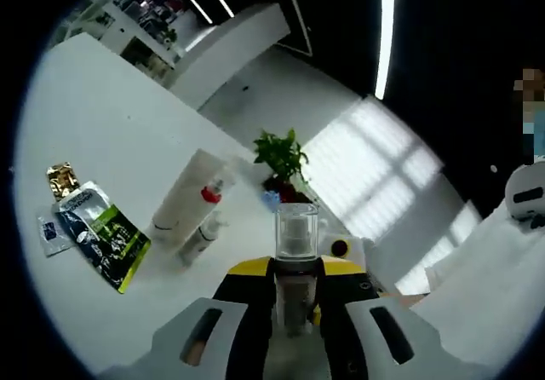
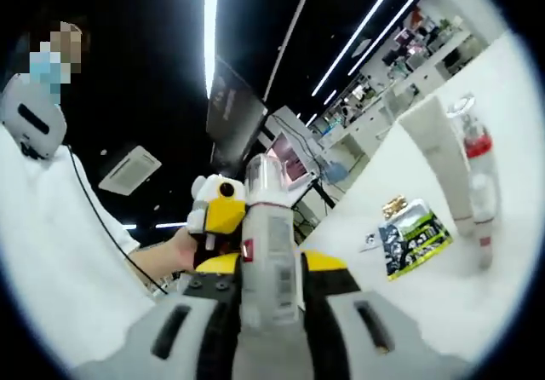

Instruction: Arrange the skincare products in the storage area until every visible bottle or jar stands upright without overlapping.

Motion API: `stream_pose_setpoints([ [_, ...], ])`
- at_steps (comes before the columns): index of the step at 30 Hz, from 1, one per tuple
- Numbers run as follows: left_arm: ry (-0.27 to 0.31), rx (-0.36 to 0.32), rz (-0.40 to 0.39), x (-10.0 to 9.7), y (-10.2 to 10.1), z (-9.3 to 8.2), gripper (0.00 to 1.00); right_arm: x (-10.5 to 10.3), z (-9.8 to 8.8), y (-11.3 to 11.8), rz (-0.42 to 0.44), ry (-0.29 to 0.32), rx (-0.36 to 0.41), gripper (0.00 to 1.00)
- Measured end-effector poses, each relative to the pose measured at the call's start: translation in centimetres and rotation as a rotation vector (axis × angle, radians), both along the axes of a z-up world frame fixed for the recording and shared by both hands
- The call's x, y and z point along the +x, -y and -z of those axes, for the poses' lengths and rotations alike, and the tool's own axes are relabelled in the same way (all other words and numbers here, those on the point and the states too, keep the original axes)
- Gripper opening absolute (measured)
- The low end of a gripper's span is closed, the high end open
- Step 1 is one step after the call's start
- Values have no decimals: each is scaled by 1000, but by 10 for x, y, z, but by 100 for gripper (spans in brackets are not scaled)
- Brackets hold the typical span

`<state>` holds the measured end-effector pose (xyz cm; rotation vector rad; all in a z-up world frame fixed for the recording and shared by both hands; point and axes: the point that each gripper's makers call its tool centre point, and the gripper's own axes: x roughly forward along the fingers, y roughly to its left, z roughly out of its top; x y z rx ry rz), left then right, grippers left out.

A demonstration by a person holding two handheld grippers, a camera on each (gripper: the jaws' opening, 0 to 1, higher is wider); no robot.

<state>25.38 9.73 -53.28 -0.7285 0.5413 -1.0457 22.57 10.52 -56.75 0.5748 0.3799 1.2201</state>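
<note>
A clear-capped bottle (image 1: pixel 295 261) stands lengthwise between the jaws of the left hand-held gripper (image 1: pixel 294 325), which is clenched on it above the white worktop (image 1: pixel 94 133), while the right hand-held gripper (image 2: pixel 271 312) grips a white clear-capped bottle (image 2: pixel 267 244) lifted in front of the person. On the worktop a tall white tube (image 1: pixel 183 192) and a red-collared spray bottle (image 1: pixel 204 222) sit just beside each other. Near them lie a black-and-green sachet (image 1: pixel 104 237) and a small gold packet (image 1: pixel 61 180), with a potted plant (image 1: pixel 281 160) further back.
</note>
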Motion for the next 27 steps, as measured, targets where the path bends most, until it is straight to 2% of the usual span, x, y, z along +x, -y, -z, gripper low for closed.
stream_pose_setpoints([
  [3, -1, 0, 10, 1, 0, 1, 16, 0, -3, 6, 11, -16, 24, 26],
  [10, 14, 24, 29, 3, 2, 0, 16, 5, 0, 25, 42, -8, -14, 31],
  [15, 58, 125, 78, 0, 5, 8, 16, 16, -18, 40, 86, -5, 50, 34],
  [18, 83, 182, 114, -5, 8, 14, 16, 22, -25, 44, 104, 2, 62, 34],
  [23, 146, 287, 169, -13, 16, 24, 16, 29, -33, 37, 110, 19, 65, 37],
  [27, 182, 369, 201, -16, 20, 32, 16, 28, -32, 27, 97, 29, 42, 39],
])
